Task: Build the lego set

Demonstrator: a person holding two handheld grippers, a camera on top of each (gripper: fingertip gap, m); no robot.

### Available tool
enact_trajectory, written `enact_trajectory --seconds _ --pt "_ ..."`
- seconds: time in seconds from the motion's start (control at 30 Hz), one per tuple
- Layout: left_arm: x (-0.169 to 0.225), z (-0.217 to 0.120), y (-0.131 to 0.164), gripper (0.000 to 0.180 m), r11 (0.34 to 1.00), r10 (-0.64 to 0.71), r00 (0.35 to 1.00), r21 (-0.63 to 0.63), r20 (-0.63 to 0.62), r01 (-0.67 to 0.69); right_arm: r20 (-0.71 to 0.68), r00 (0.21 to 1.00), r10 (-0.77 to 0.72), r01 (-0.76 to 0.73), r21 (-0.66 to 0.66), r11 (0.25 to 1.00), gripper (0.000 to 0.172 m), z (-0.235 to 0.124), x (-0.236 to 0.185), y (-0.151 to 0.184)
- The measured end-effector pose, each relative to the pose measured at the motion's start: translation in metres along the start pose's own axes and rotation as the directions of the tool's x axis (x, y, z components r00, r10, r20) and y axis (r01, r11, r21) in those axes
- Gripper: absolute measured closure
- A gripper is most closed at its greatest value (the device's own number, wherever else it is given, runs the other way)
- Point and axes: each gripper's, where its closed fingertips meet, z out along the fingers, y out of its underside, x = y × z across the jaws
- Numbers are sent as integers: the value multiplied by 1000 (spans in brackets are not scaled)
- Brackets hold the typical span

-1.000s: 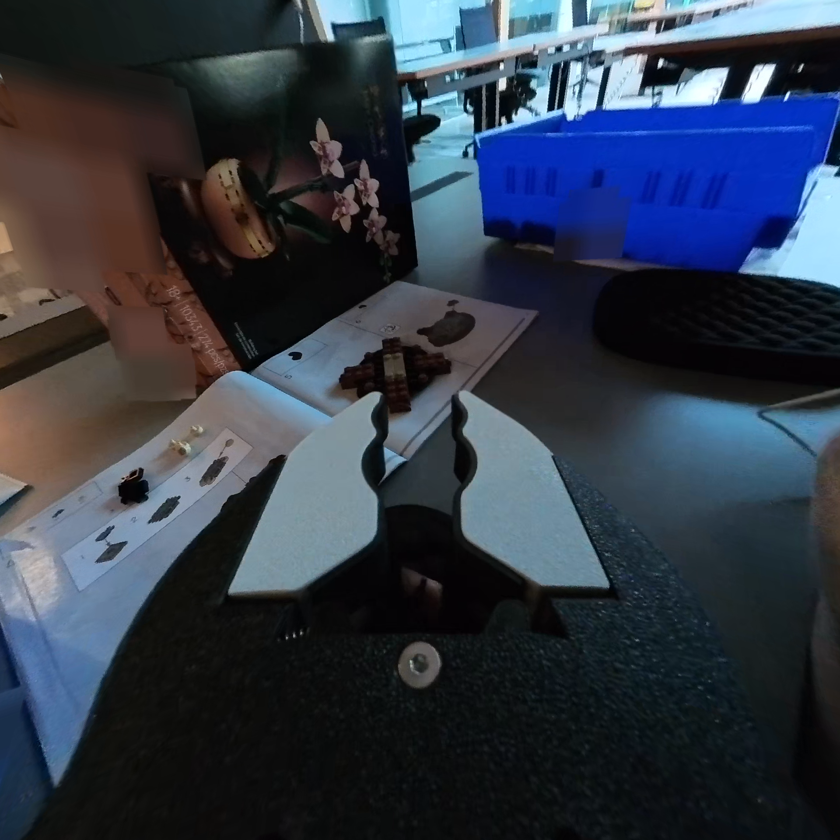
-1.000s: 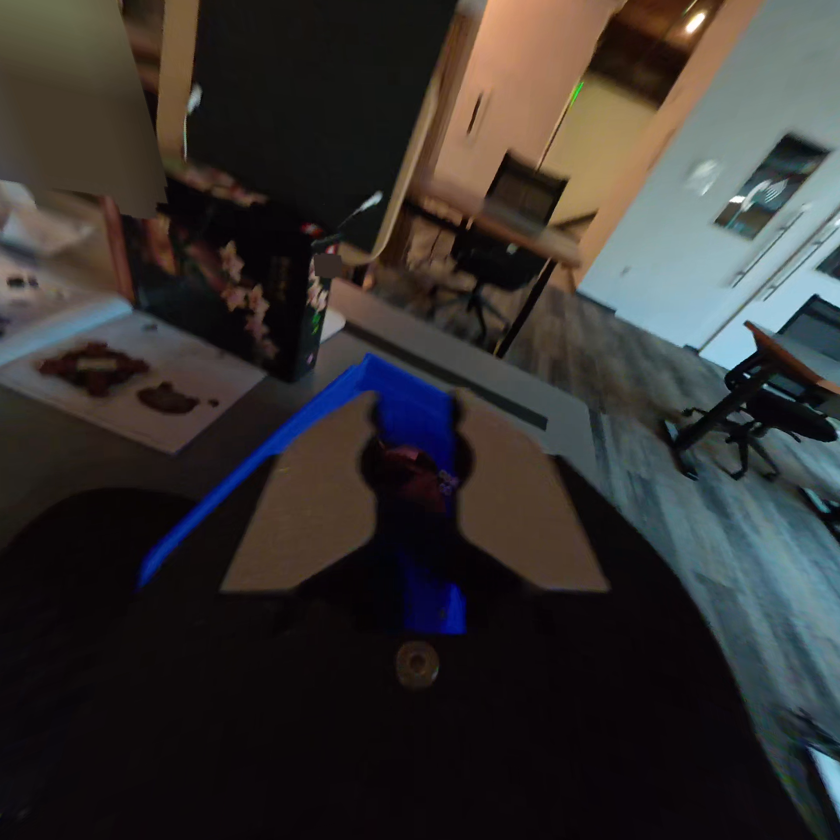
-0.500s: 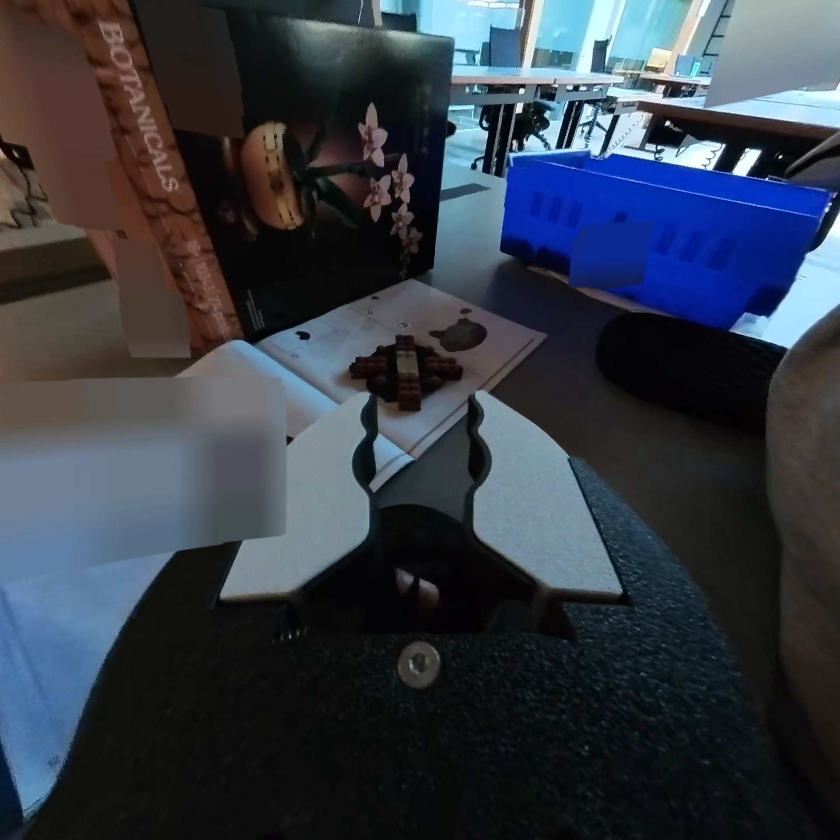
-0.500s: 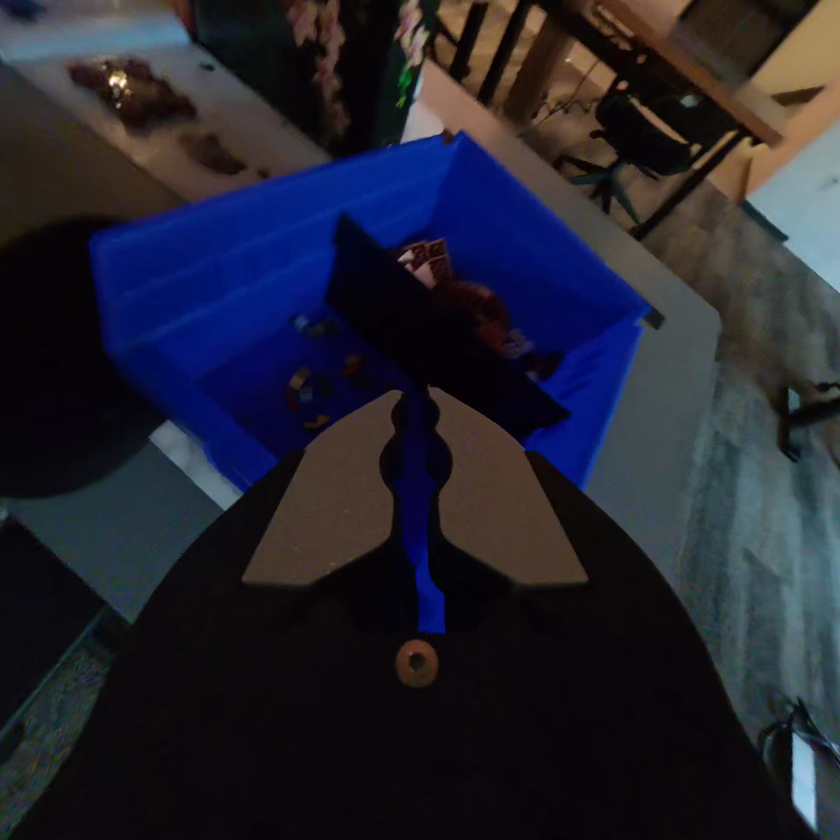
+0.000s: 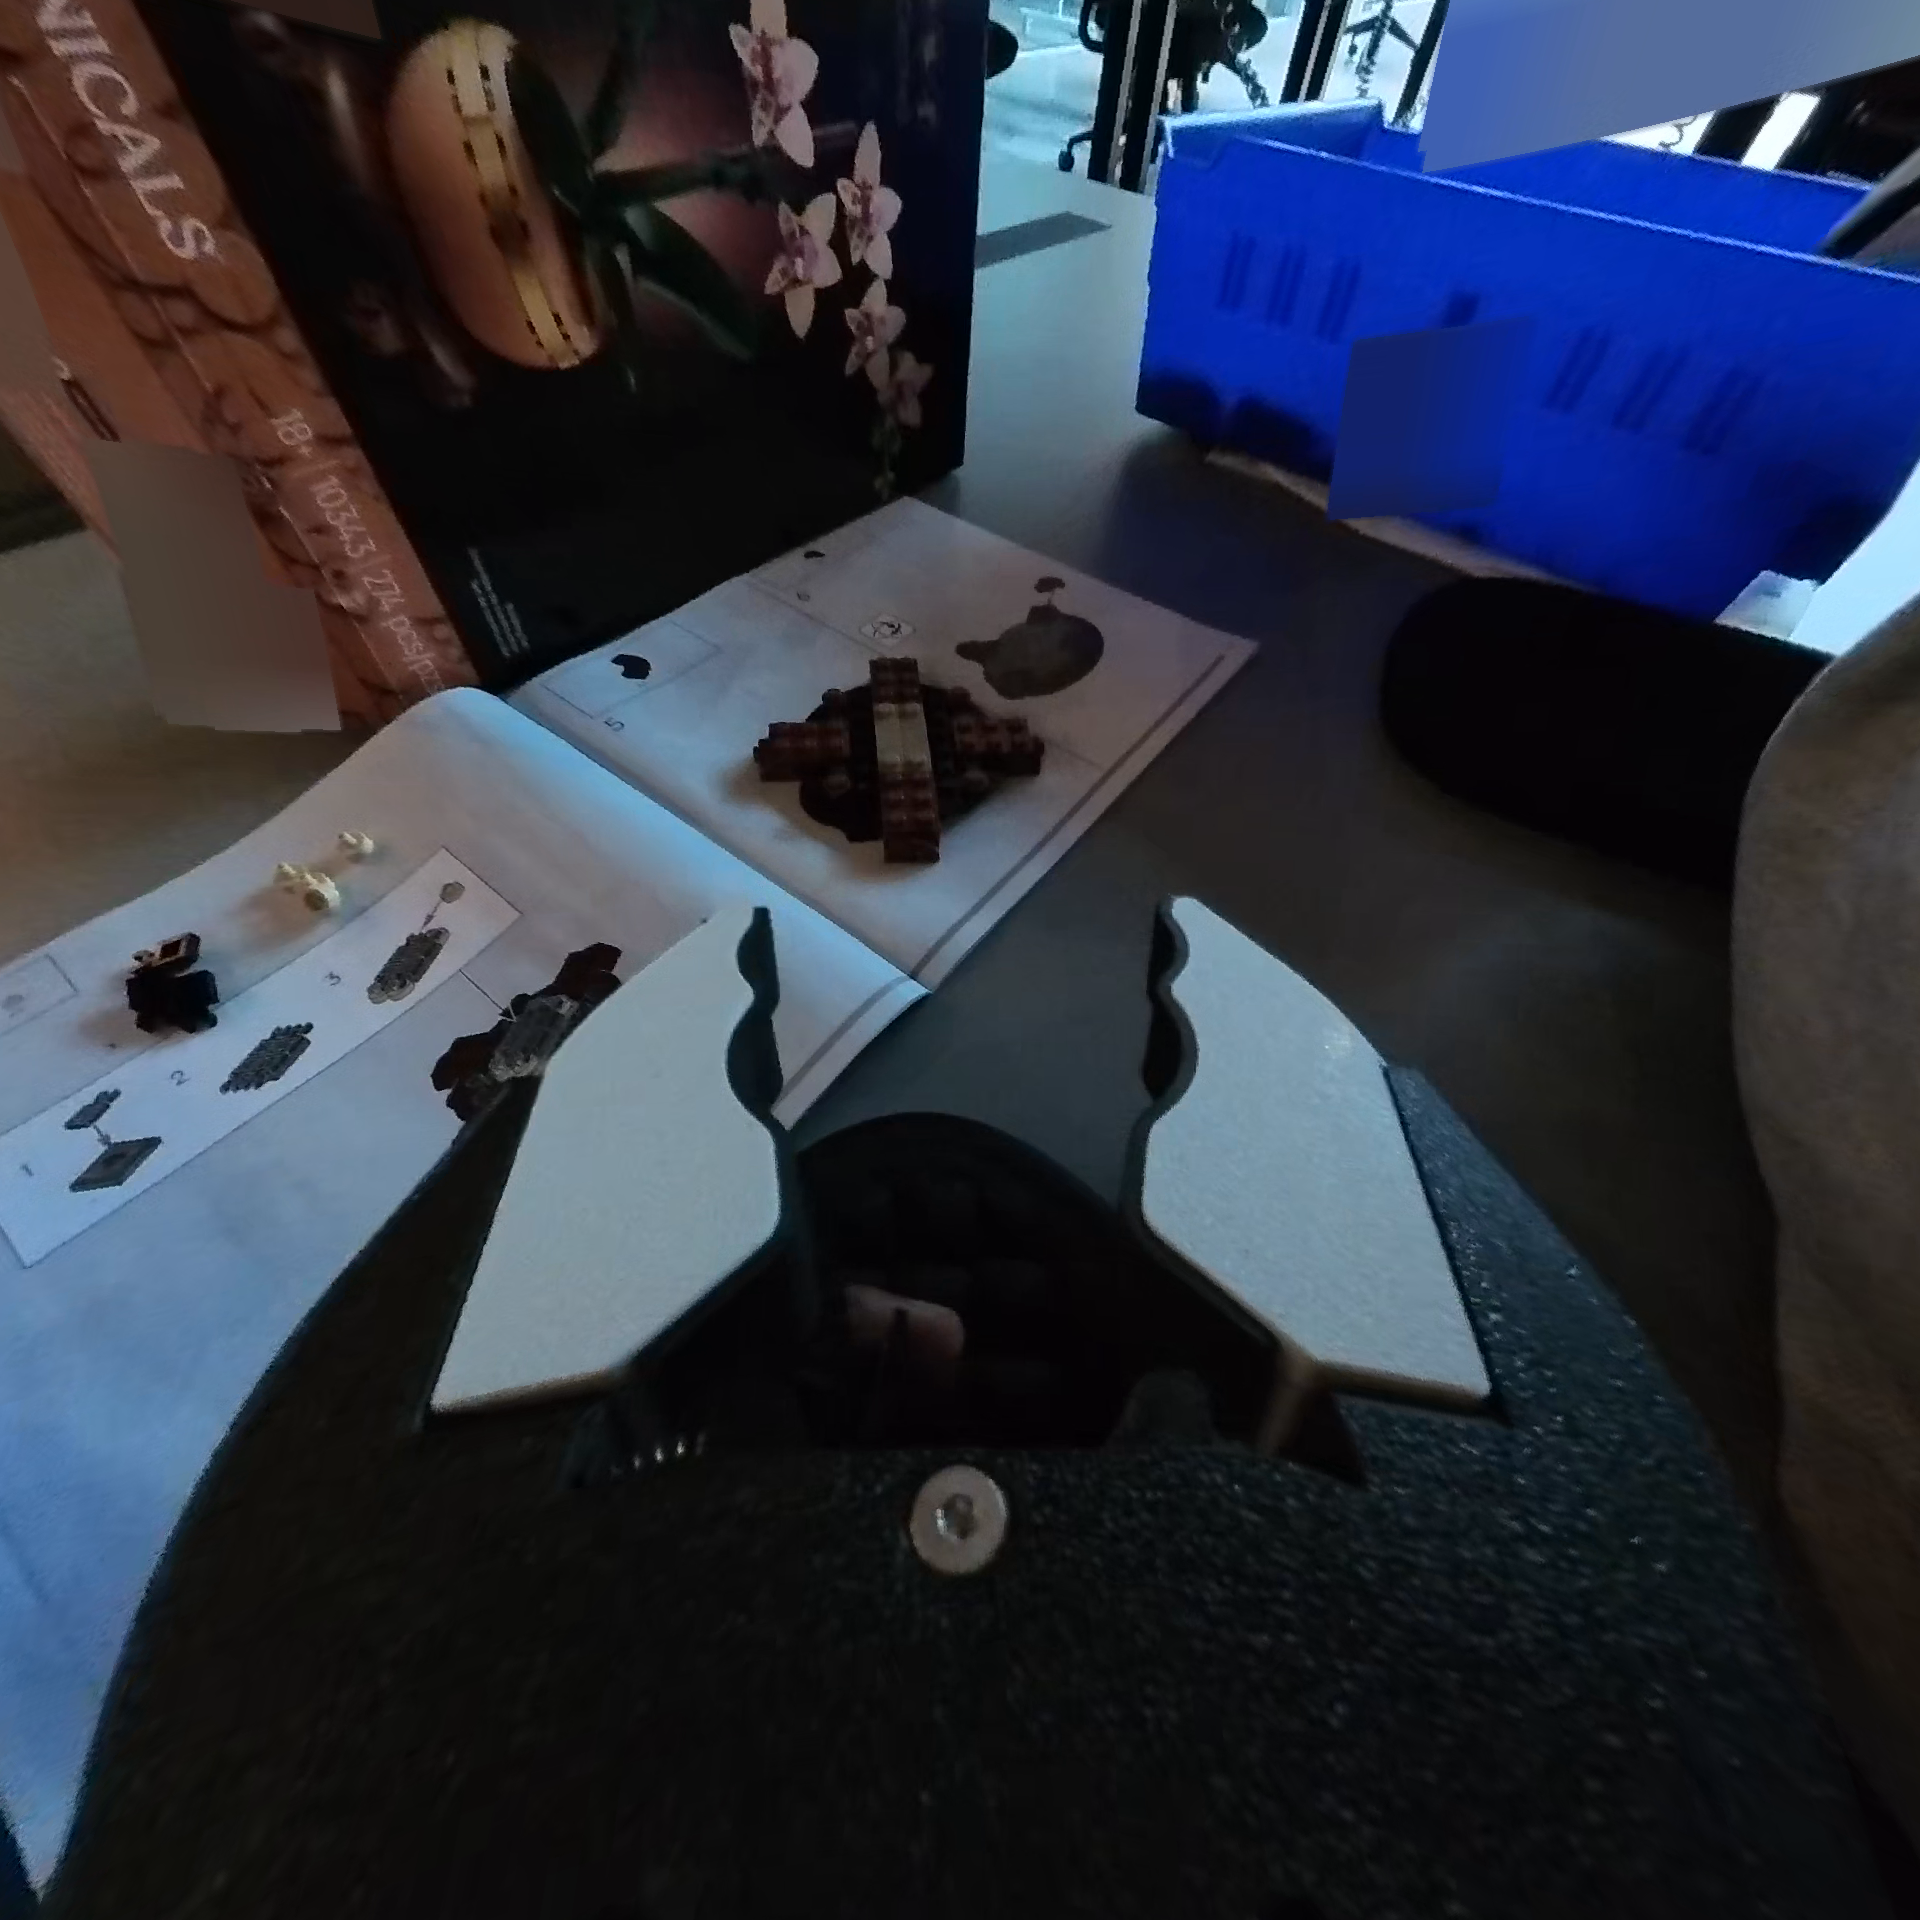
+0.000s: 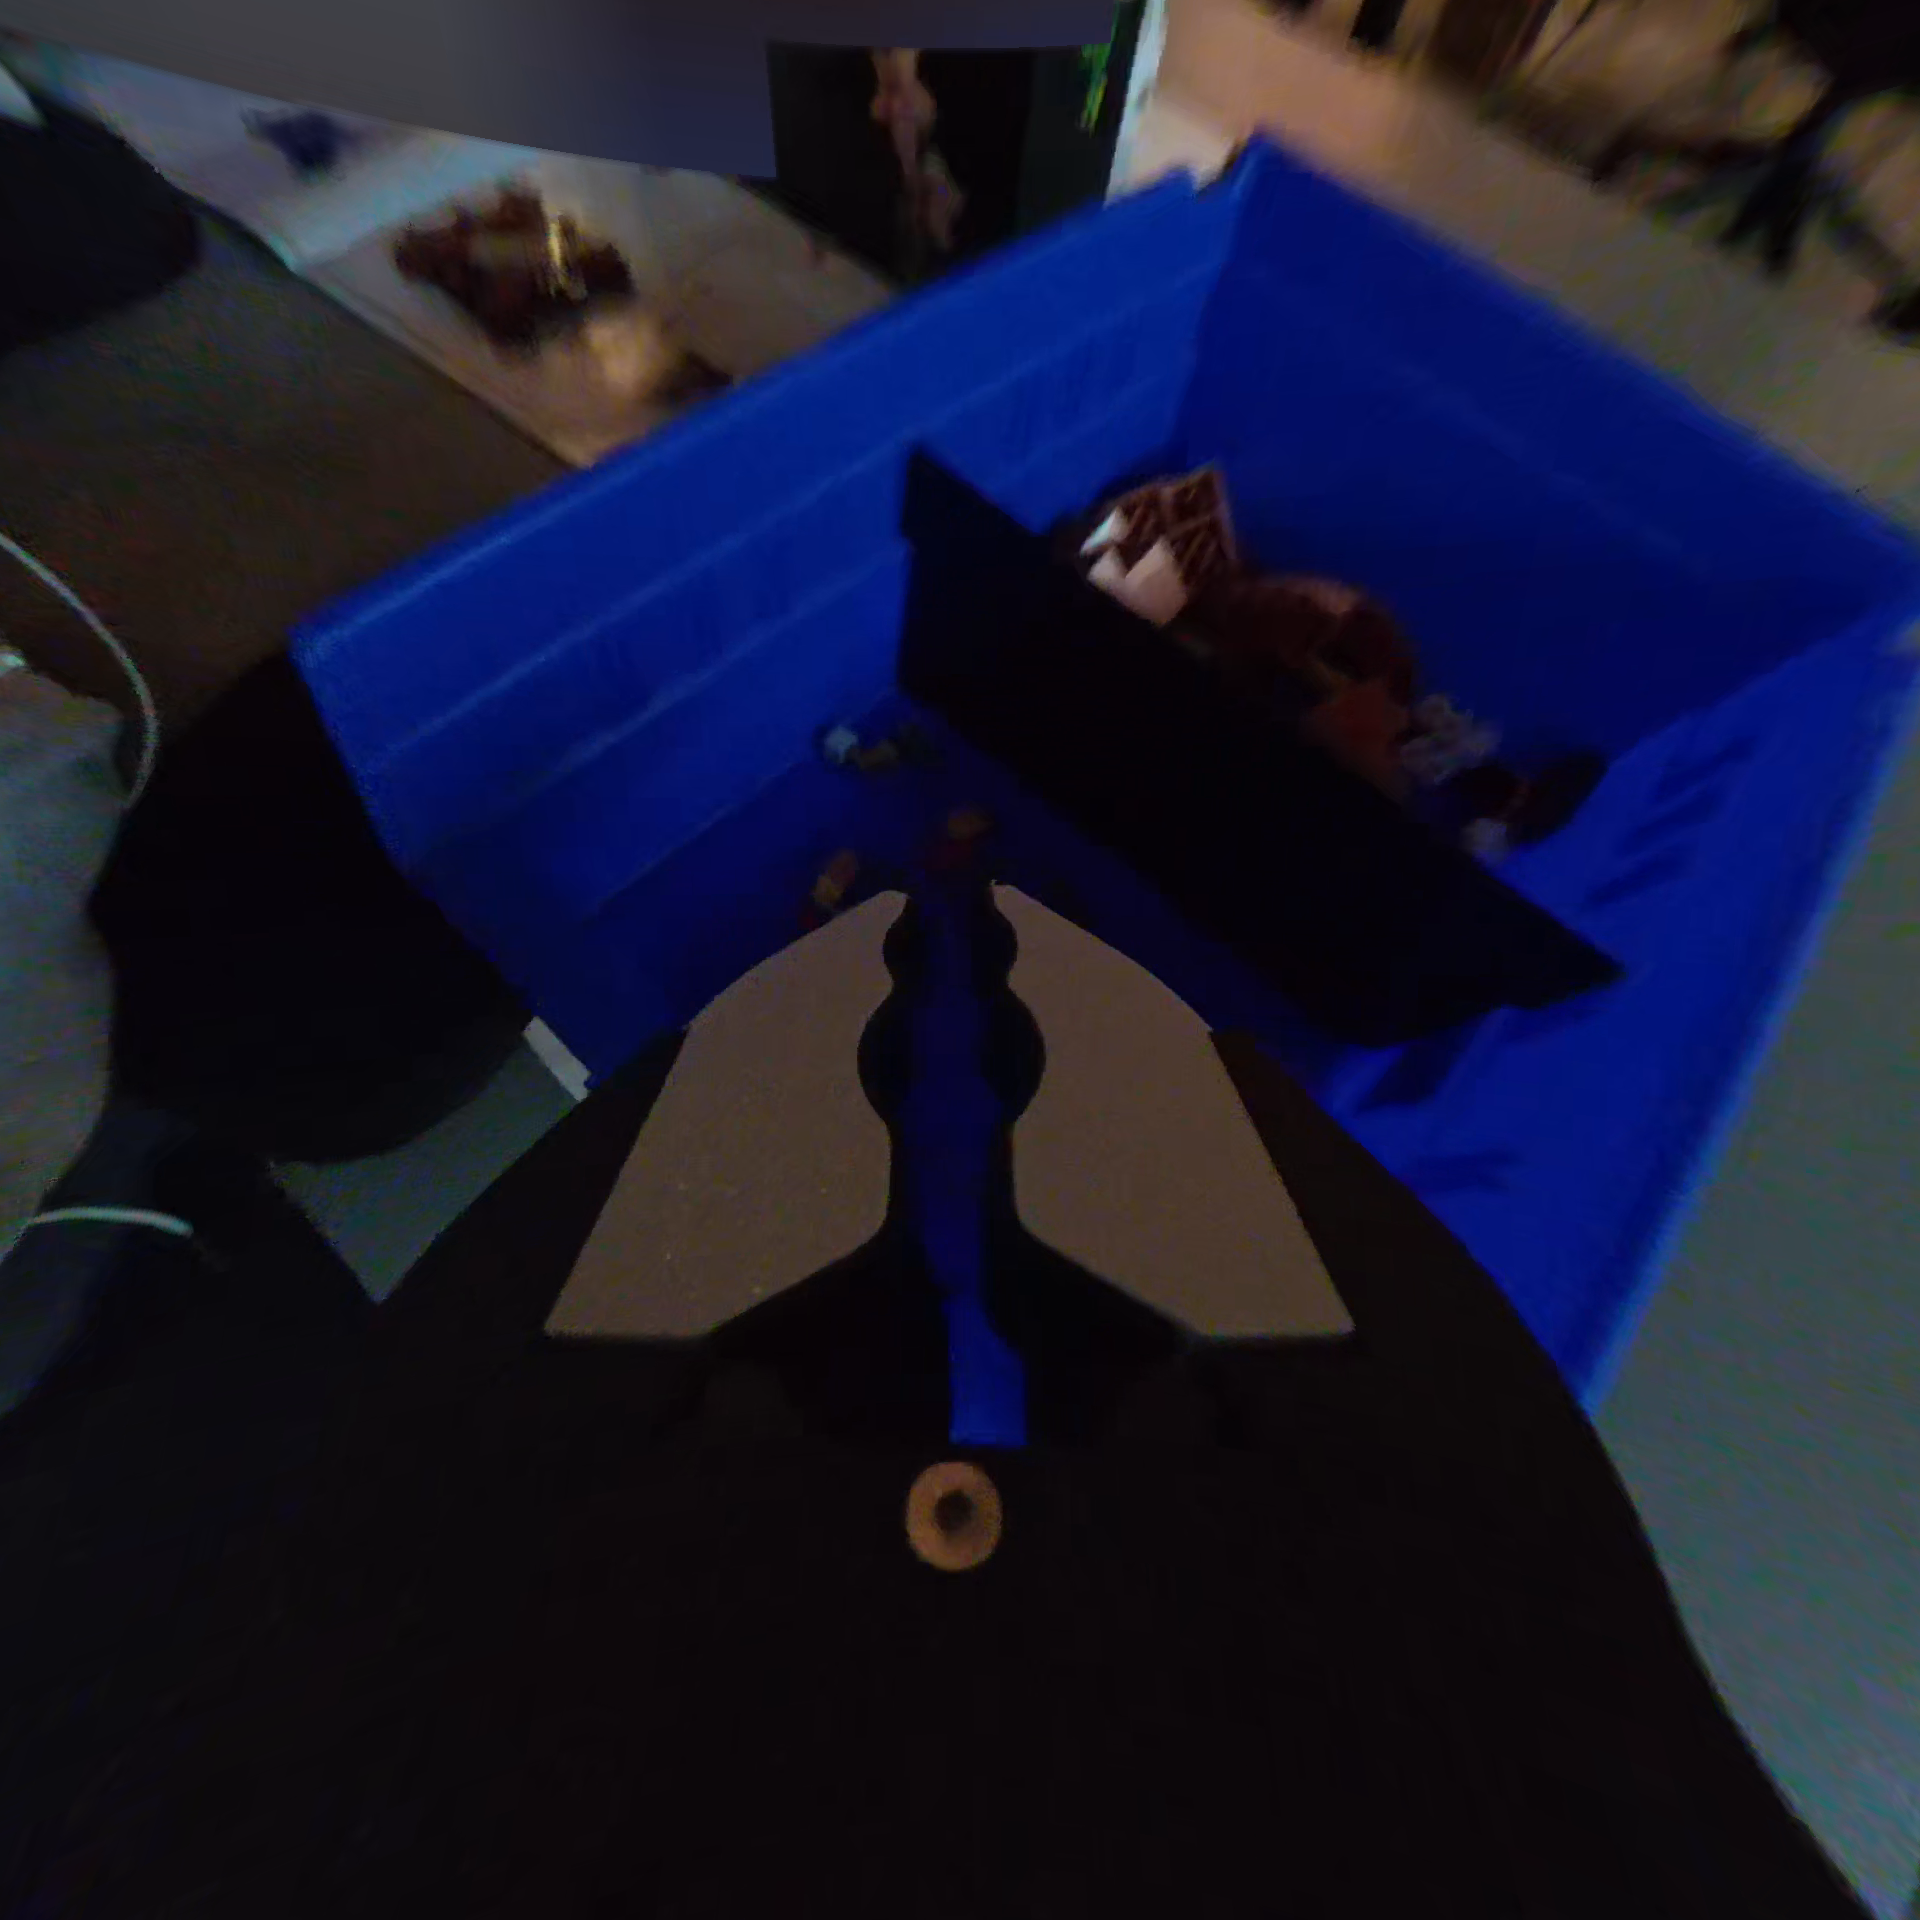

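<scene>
2 claws show, and they stand differently: the left claw [image 5: 963, 914] is released, its pale fingers spread wide with only the dark counter [image 5: 1299, 935] and the corner of an open instruction booklet [image 5: 644, 831] between them, while the right claw [image 6: 951, 899] is nearly clenched, with just a slim slit through which blue shows; the blur hides whether anything tiny is pinched at its tips. Just beyond the left claw, on the booklet's right page, lies a flat brick model [image 5: 899, 743], dark brown, with 1 long bar crossing it that has a cream middle section. On the left page sit a small black piece [image 5: 171, 982] and 2 cream pieces [image 5: 307, 883]. Behind the booklet a dark box [image 5: 623, 260] printed with pink orchids stands upright. To the right lie a black pad [image 5: 1590, 727] and, farther off, a blue bin [image 5: 1558, 343]; a grey sleeve [image 5: 1839, 1039] fills the right edge. The right claw hangs over the bin's near compartment, where a few small bricks [image 6: 852, 748] lie; a black divider [image 6: 1195, 769] separates them from a brown and white heap [image 6: 1299, 623]. Compared with 1 second ago, the left claw has opened much wider and sits closer to the booklet, and the right claw has narrowed and tipped from facing the room to looking down into the bin.
</scene>
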Motion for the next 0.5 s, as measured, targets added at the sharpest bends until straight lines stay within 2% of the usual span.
enact_trajectory --seconds 0.07,0.13,0.27,0.5 --pt "1 0 0 111 1000 2 1000 -4 -4 -2 61 998 -3 13 -165 986 160 19 -6 12" --pt "1 -1 -1 112 1000 9 1000 7 0 -9 111 993 -26 55 -264 963 158 35 -8 18" --pt "-1 -5 -5 114 999 13 1000 47 20 -14 226 974 -27 112 -375 920 161 55 -17 24" --pt "-2 -7 -8 116 997 3 1000 75 27 -5 226 974 -25 132 -472 871 160 70 -16 37"
